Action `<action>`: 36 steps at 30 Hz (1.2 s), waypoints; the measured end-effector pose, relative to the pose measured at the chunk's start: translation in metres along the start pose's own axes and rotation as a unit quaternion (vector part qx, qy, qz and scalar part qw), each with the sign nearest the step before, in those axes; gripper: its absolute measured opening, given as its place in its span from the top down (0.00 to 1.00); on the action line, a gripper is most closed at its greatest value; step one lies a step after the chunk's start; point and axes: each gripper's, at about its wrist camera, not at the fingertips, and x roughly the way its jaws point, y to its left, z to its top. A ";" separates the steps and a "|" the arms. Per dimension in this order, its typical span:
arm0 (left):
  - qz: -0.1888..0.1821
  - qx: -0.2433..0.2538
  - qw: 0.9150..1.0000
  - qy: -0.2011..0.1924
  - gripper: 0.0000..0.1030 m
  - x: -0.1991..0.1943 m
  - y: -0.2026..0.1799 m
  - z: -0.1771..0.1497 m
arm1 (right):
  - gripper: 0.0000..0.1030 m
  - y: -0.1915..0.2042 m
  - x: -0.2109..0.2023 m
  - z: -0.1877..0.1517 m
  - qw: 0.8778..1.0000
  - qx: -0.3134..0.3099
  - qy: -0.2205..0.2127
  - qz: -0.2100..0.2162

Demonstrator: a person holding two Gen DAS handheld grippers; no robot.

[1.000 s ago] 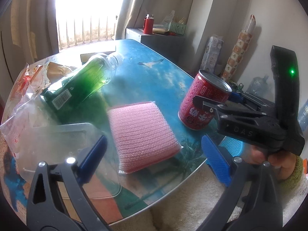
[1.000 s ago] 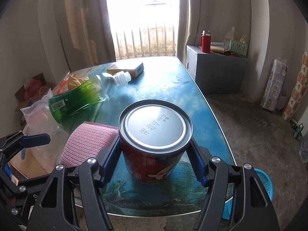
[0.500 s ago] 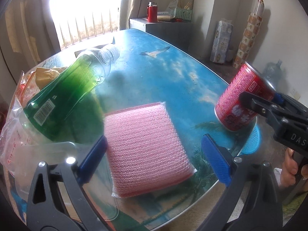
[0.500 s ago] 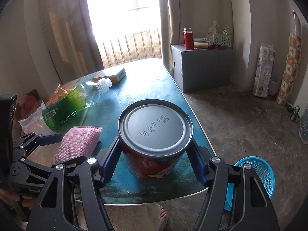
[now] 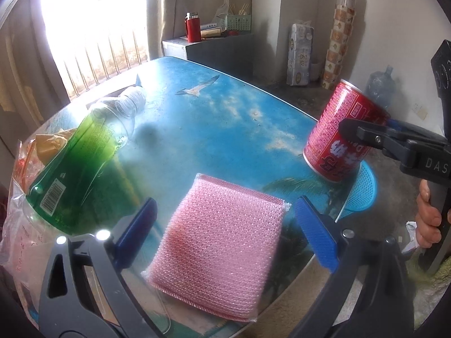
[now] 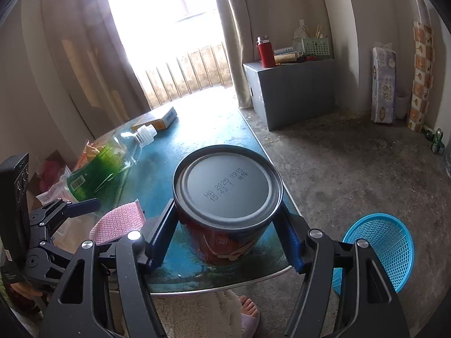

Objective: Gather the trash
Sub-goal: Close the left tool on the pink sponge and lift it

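Carried off the table's middle since 1 second ago, the red can now hangs tilted over the table edge, clamped between both pads of the right gripper, whose jaws stand partly apart around it. Right of that gripper, down on the floor, sits the blue basket. Between the wide-open, empty jaws of the left gripper lies the pink sponge, untouched. Beyond its left pad rests the green bottle on its side.
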 end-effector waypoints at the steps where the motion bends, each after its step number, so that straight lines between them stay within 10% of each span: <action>1: 0.008 0.014 1.000 0.012 0.08 0.004 -0.002 0.000 | 0.36 0.000 0.000 0.001 1.000 -0.002 0.001 0.000; 6: 0.046 0.064 0.996 0.047 0.08 0.020 -0.012 -0.008 | 0.36 0.002 0.002 0.002 1.000 -0.006 0.001 -0.001; 36: 0.047 -0.007 0.999 0.026 0.24 0.005 -0.001 -0.010 | 0.37 0.002 0.014 0.001 0.999 0.023 0.008 0.025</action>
